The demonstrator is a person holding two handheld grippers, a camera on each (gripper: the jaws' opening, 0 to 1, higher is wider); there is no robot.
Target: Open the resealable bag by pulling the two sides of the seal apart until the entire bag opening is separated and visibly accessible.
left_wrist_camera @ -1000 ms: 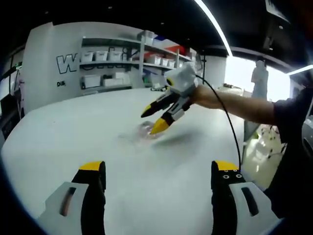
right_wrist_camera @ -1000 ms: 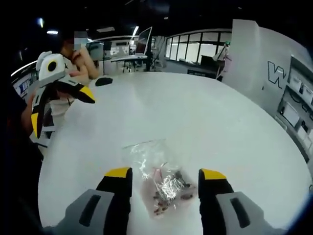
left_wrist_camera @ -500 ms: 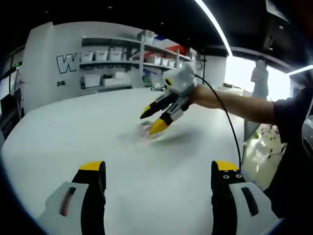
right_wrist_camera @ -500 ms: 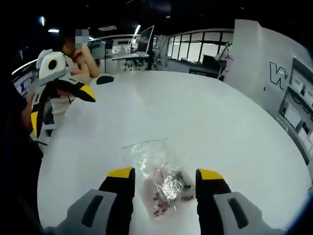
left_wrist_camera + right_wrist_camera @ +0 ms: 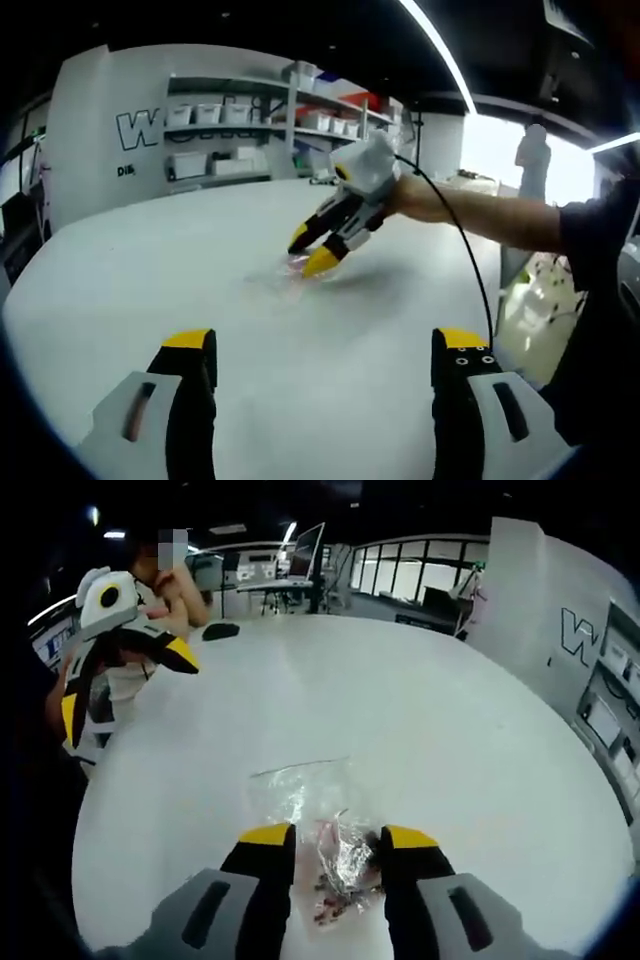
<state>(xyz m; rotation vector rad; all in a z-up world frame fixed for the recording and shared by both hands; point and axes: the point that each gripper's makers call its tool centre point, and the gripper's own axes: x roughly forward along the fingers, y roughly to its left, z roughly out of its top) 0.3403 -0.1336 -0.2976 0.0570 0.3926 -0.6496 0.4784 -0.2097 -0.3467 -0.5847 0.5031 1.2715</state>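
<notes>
Two grippers are in play: my right gripper (image 5: 335, 837) sits low over the resealable bag (image 5: 325, 830), which lies flat on the white desk (image 5: 420, 720), its jaws narrowed around the crinkled body but, I judge, not yet clamped. My left gripper (image 5: 325, 350) hangs released, well apart from the bag. I'd pin the bag lightly, then bring the left to the seal strip (image 5: 298, 768) at the bag's far edge and pinch one lip only.
</notes>
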